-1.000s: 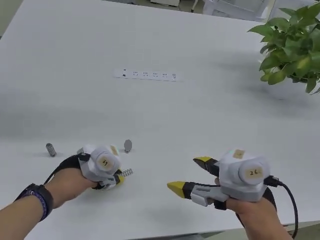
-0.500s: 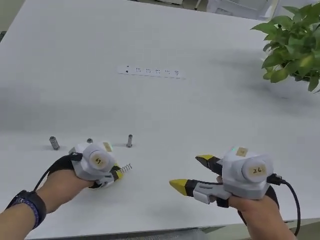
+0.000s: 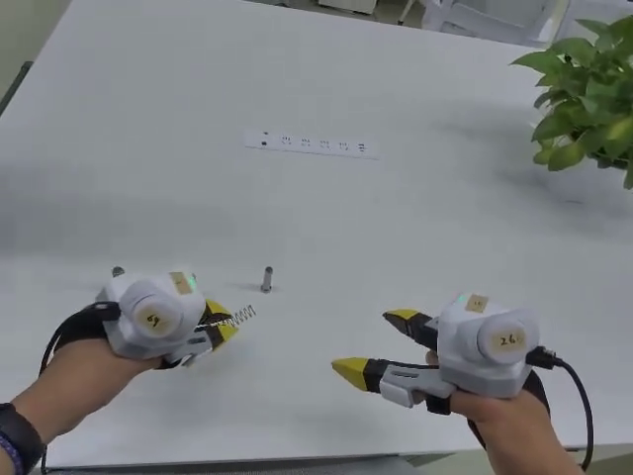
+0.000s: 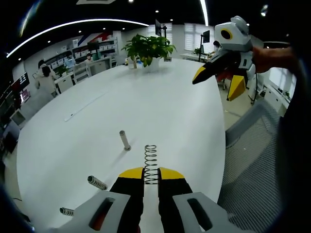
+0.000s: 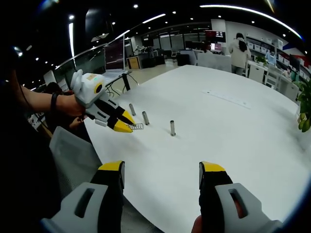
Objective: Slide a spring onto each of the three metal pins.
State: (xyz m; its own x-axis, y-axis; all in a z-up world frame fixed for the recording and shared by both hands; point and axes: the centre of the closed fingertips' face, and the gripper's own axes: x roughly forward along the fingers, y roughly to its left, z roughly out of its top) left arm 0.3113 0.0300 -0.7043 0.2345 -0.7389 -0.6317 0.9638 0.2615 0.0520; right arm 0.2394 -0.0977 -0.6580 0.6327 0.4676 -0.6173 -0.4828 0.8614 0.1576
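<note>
My left gripper (image 3: pixel 216 327) is shut on one end of a small coil spring (image 3: pixel 238 317), which sticks out from its yellow tips (image 4: pixel 151 174) toward a bare metal pin (image 4: pixel 125 141). That pin (image 3: pixel 267 279) stands upright on the white table, a short way beyond and right of the spring (image 4: pixel 151 162). Two more pins (image 4: pixel 97 183) (image 4: pixel 66 211) stand left of it, and both look wrapped in springs. One of them (image 3: pixel 118 271) peeks out behind the left gripper. My right gripper (image 3: pixel 377 344) hovers open and holds nothing (image 5: pixel 162 170), well right of the pins (image 5: pixel 172 127).
A white power strip (image 3: pixel 312 145) lies across the table's middle. A potted plant (image 3: pixel 591 94) stands at the far right. The table's near edge (image 3: pixel 297 460) runs just below both hands. People sit at desks in the background (image 4: pixel 46 77).
The left gripper has drawn back to the left with the spring, away from the bare pin. The right gripper has hardly moved. The head camera has shifted.
</note>
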